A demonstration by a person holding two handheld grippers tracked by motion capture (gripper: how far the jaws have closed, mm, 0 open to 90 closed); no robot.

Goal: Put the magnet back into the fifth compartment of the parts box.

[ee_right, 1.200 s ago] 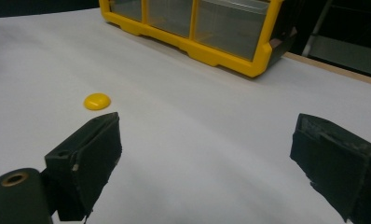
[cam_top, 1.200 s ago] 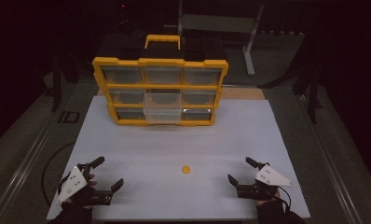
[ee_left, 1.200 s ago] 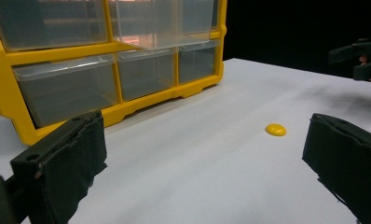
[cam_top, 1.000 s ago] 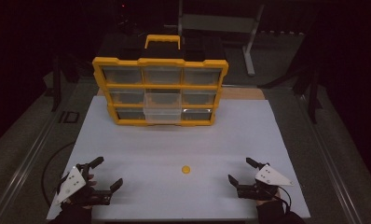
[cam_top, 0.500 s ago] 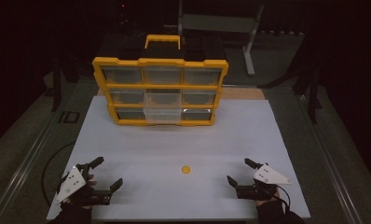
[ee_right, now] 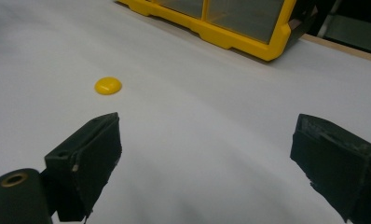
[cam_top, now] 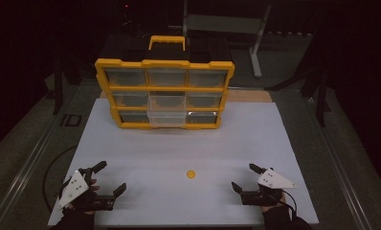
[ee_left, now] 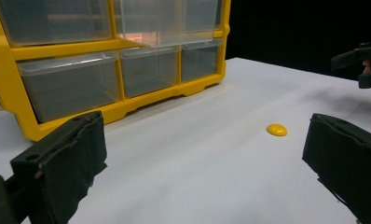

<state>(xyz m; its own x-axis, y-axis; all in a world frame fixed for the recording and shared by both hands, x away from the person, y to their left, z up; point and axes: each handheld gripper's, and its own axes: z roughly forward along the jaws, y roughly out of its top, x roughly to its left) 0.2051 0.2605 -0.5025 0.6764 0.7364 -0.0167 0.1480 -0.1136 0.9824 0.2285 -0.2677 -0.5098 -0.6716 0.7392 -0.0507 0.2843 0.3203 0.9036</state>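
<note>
At the left, my left gripper (cam_top: 106,178) rests at the near edge of the white tabletop (cam_top: 274,139), its fingers (ee_left: 62,163) spread wide and holding nothing, angled toward the middle. Behind, at the far side, stands the yellow drawer organizer (cam_top: 164,93); its middle drawer (cam_top: 166,117) of the bottom row is pulled out, which I judge leaves it ready to receive a part. Between the grippers, near the front edge, lies the small yellow disc (cam_top: 191,174), apart from both. At the right, my right gripper (cam_top: 242,178) mirrors the left, fingers (ee_right: 88,156) likewise spread and empty, placed for either hand to reach the disc.
</note>
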